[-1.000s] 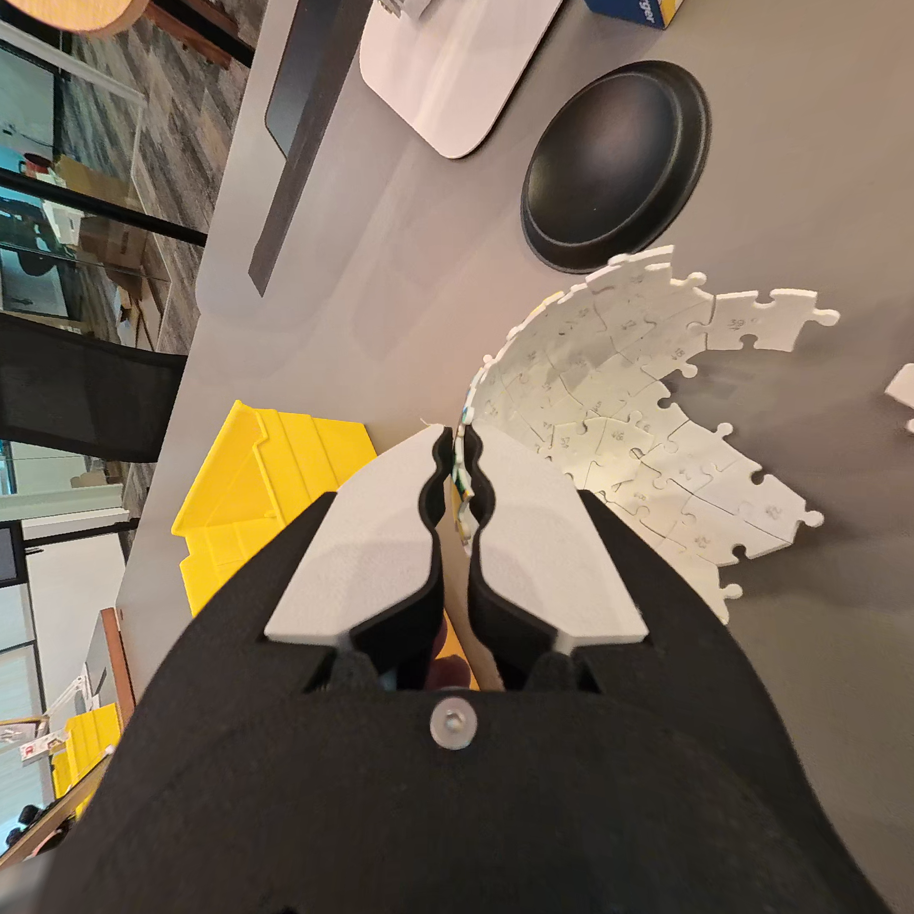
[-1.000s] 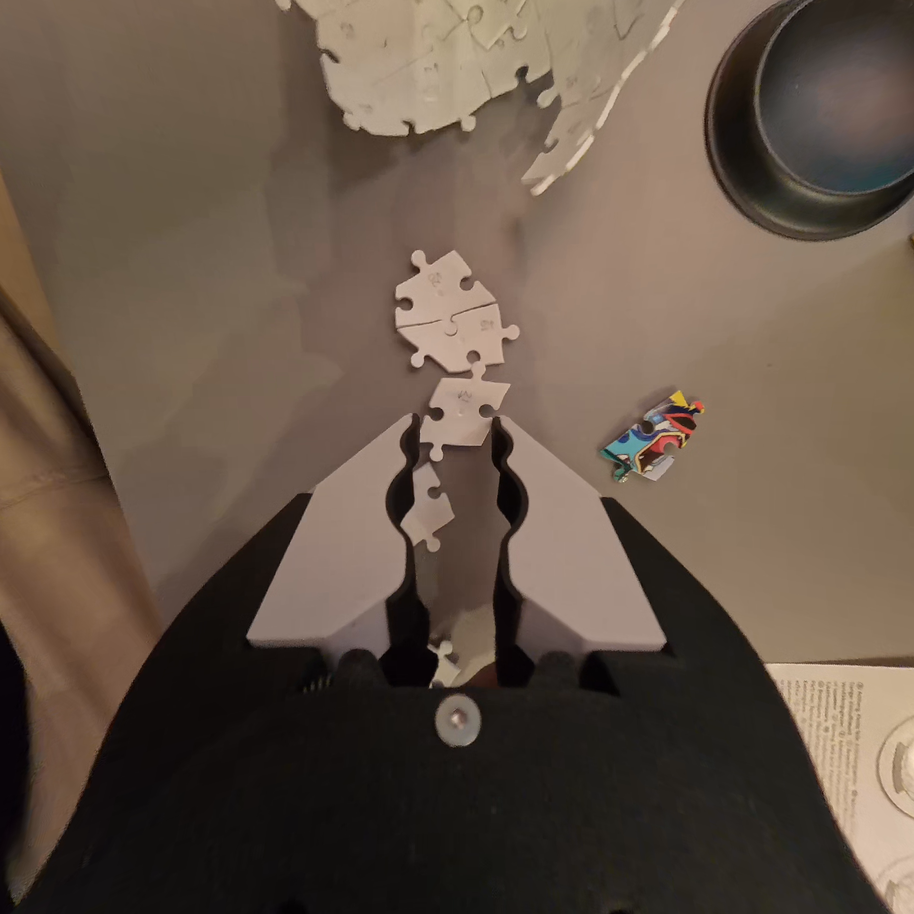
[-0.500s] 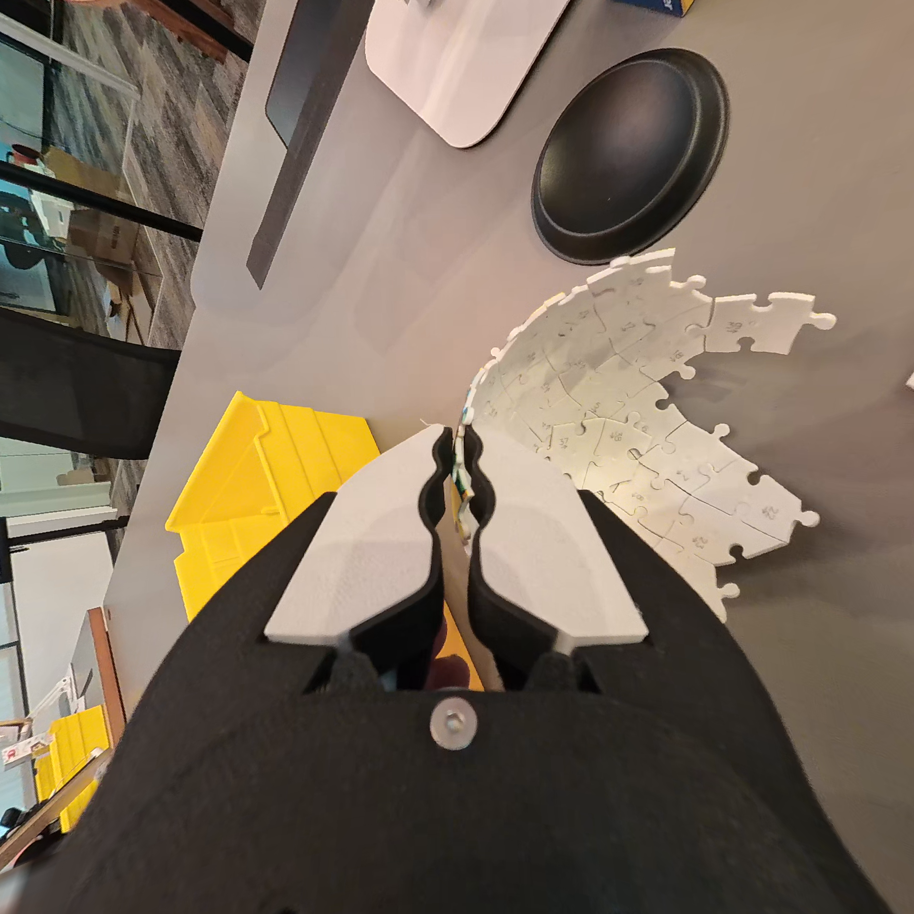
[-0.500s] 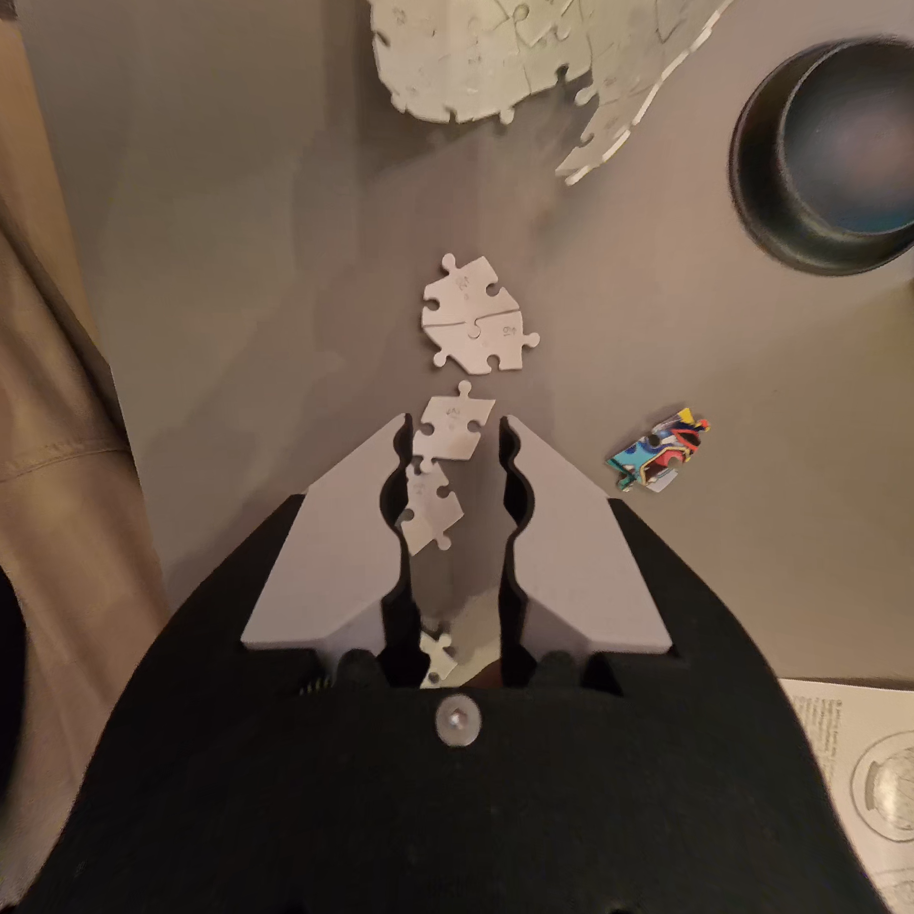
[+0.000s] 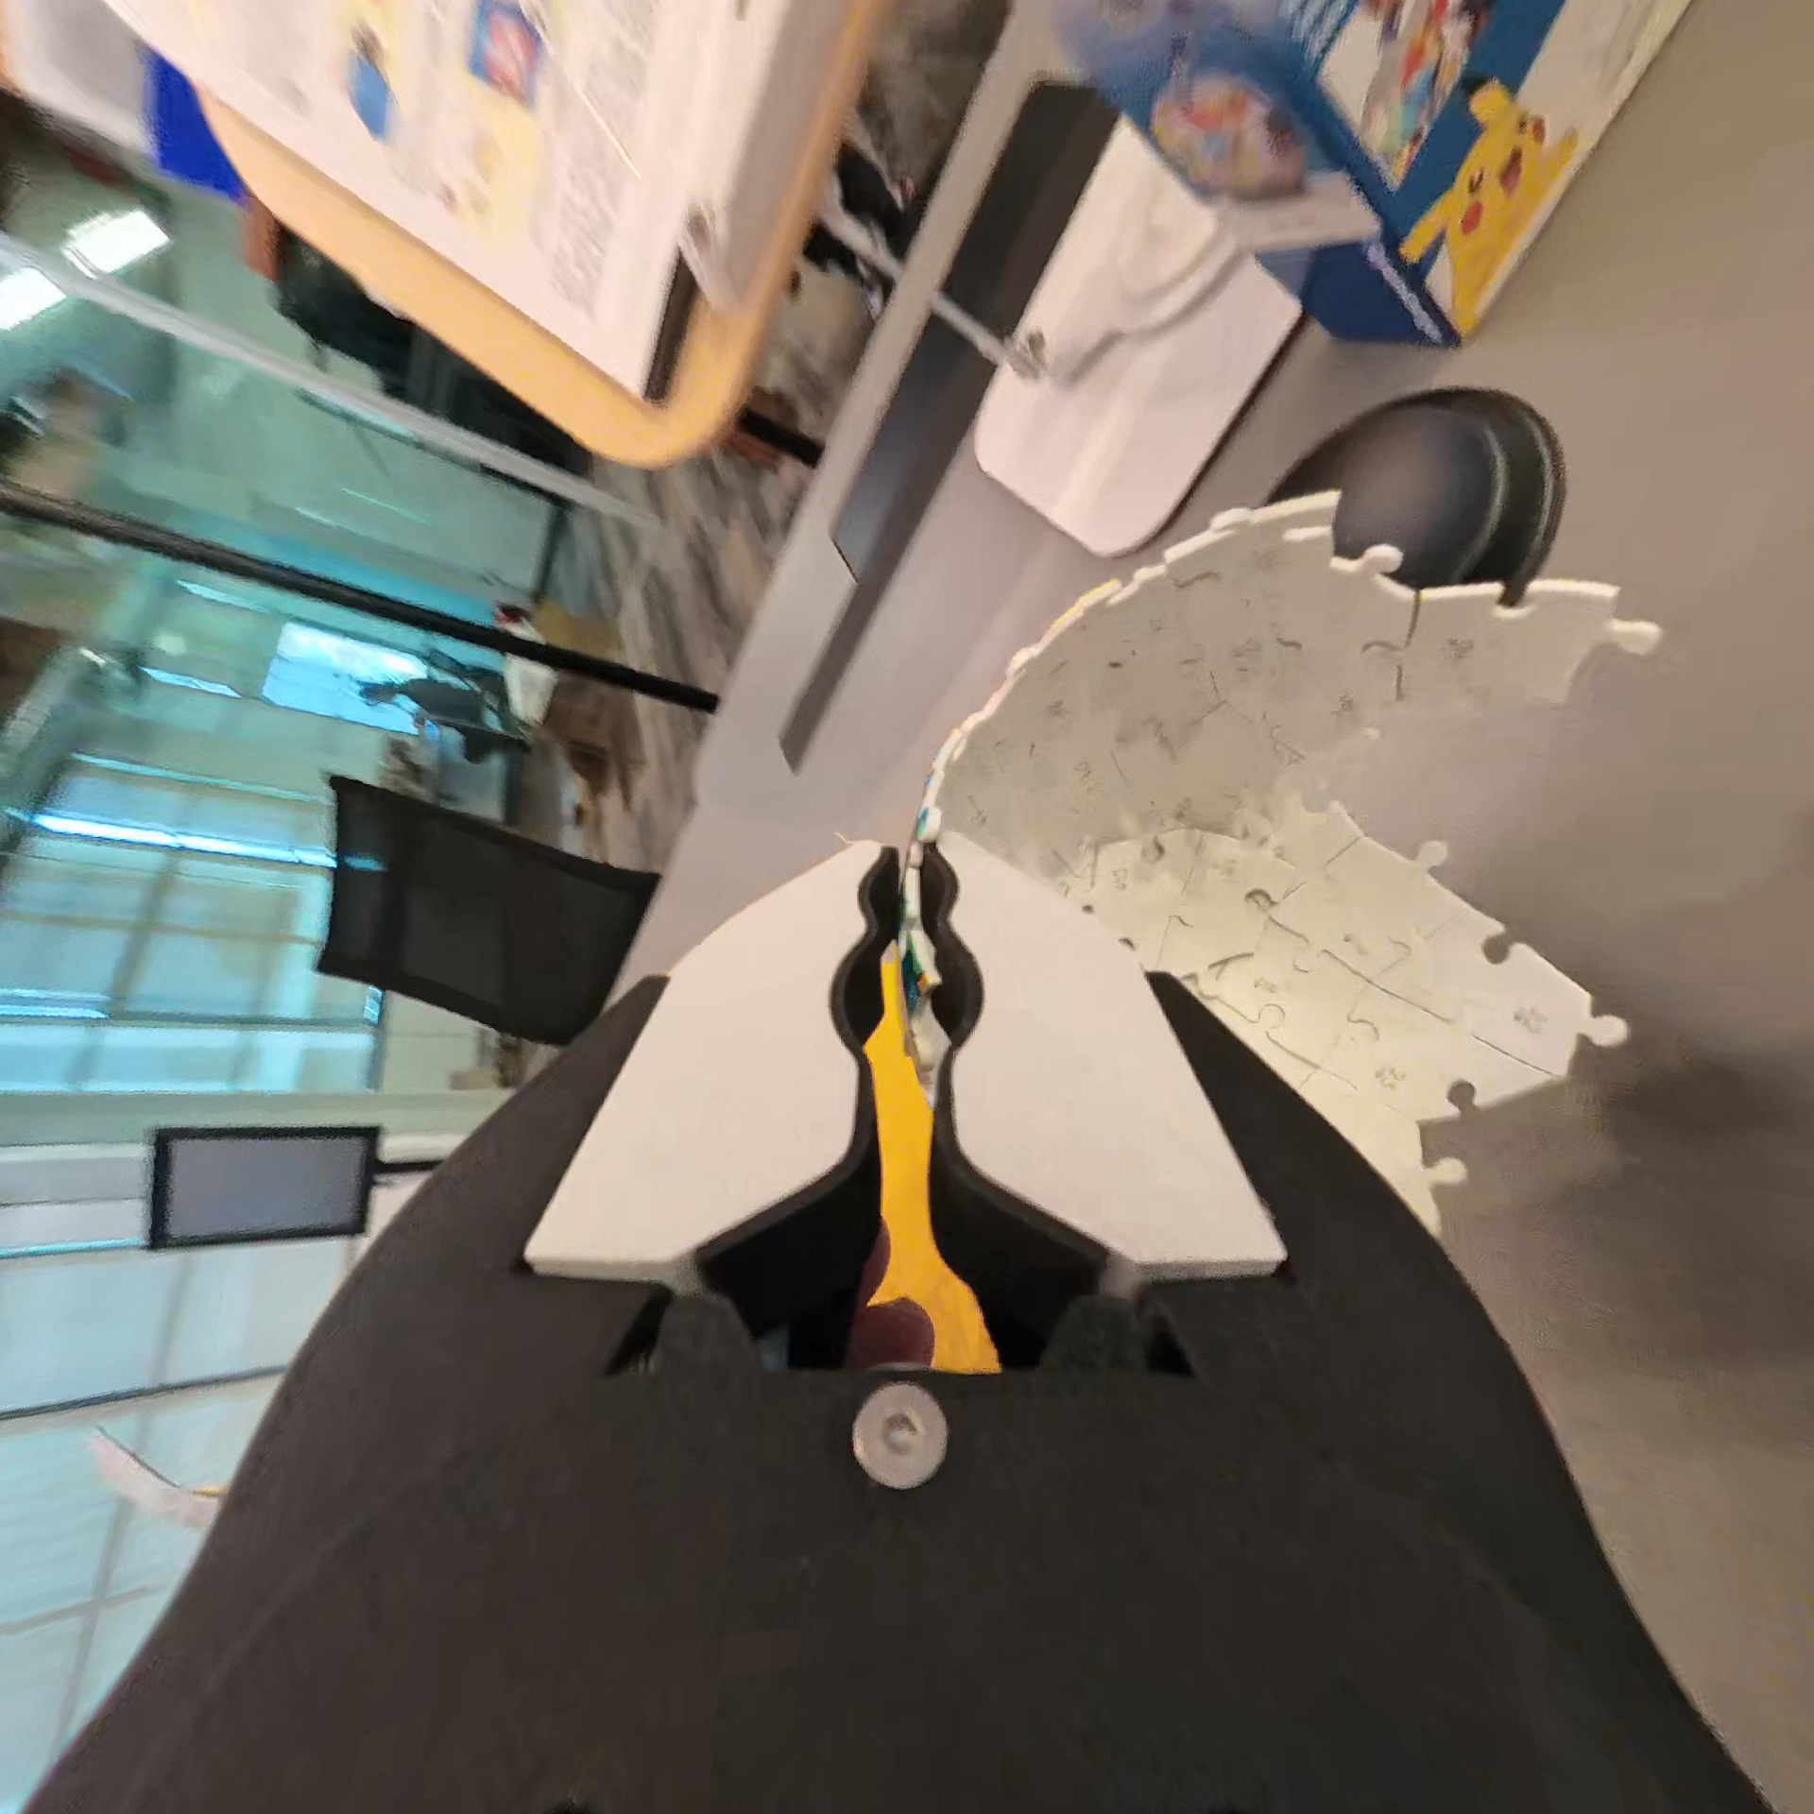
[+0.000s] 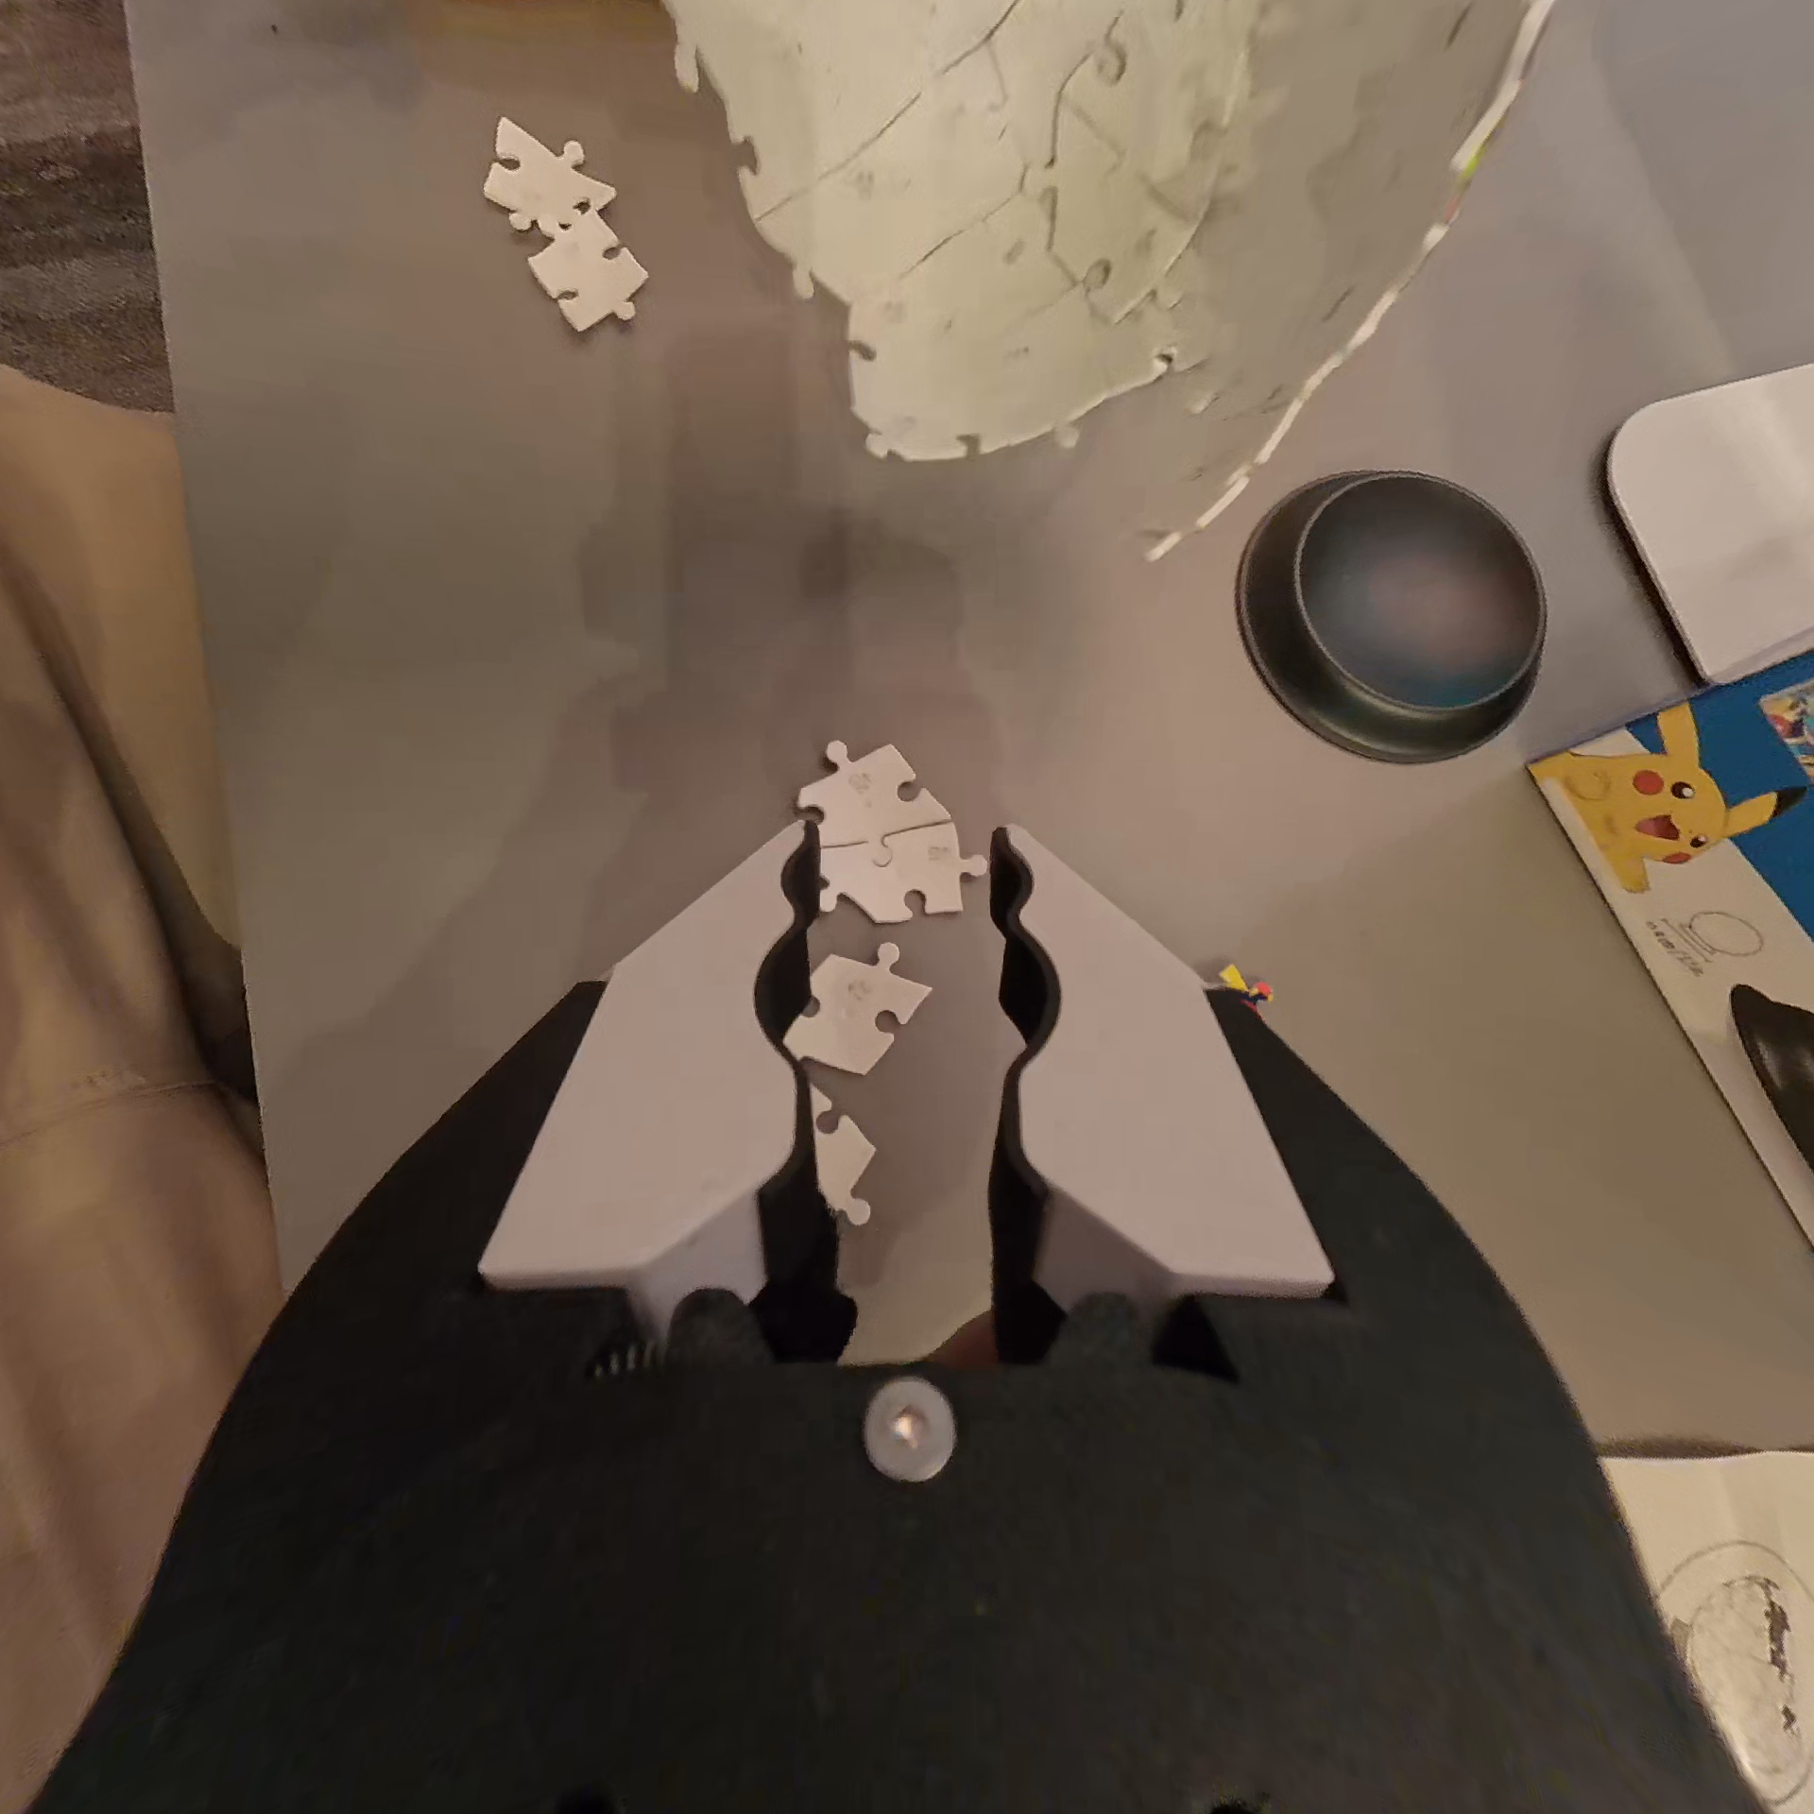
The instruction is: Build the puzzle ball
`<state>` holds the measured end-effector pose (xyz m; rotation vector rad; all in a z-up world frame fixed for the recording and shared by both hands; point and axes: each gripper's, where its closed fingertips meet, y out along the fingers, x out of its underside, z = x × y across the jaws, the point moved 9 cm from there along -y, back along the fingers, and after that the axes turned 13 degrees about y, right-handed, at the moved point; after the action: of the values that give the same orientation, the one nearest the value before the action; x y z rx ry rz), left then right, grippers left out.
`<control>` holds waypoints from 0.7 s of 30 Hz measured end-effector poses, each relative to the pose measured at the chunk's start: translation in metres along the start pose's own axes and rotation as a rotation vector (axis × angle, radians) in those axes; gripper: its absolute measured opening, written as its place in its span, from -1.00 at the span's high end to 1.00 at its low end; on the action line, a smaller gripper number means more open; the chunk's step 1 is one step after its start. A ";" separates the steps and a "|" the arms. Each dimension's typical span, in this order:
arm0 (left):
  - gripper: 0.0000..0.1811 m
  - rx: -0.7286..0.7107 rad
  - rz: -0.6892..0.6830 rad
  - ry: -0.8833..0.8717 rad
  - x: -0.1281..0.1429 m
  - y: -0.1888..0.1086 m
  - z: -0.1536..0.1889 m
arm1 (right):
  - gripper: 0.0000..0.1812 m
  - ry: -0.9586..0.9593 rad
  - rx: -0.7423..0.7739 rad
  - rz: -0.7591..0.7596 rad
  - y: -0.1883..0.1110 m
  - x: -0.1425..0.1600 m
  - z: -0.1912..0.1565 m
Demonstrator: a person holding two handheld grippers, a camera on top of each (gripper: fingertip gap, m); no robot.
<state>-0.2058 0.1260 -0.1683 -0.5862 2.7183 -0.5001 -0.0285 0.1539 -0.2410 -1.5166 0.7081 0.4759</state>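
Observation:
My left gripper point(image 5: 911, 859) is shut on the rim of the part-built puzzle ball point(image 5: 1256, 844), a curved white shell of joined pieces, held up off the grey table point(image 5: 1669, 393). The shell also shows at the top of the right wrist view point(image 6: 1031, 216). My right gripper point(image 6: 903, 834) is open and empty above loose white pieces on the table: a joined pair point(image 6: 883, 844) between its fingertips, a single piece point(image 6: 854, 1011) and another point(image 6: 839, 1158) between its fingers. Two more joined pieces point(image 6: 564, 231) lie at the far left.
A black round stand point(image 6: 1394, 613) sits on the table to the right, also in the left wrist view point(image 5: 1453, 491). A white pad point(image 6: 1728, 520), the blue puzzle box point(image 6: 1688, 815), an instruction sheet point(image 6: 1728, 1610) and a coloured piece point(image 6: 1245, 987) lie at the right.
The left gripper has lifted and tilted the shell up off the table. The right gripper has pulled back and risen, so the loose pieces now sit lower between its fingers.

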 end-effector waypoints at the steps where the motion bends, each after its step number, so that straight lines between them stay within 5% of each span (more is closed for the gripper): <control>1: 0.96 -0.040 0.018 0.011 -0.003 -0.003 -0.001 | 0.63 -0.001 0.006 -0.004 0.000 0.001 0.001; 11: 0.96 -0.483 0.266 0.116 -0.015 -0.030 0.003 | 0.64 -0.003 0.044 -0.010 -0.006 0.011 0.013; 21: 0.96 -0.496 0.272 0.086 -0.006 -0.023 0.002 | 0.64 -0.015 0.056 -0.023 -0.005 0.013 0.015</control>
<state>-0.1925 0.1085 -0.1596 -0.2990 2.9495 0.2294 -0.0135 0.1664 -0.2474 -1.4661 0.6860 0.4461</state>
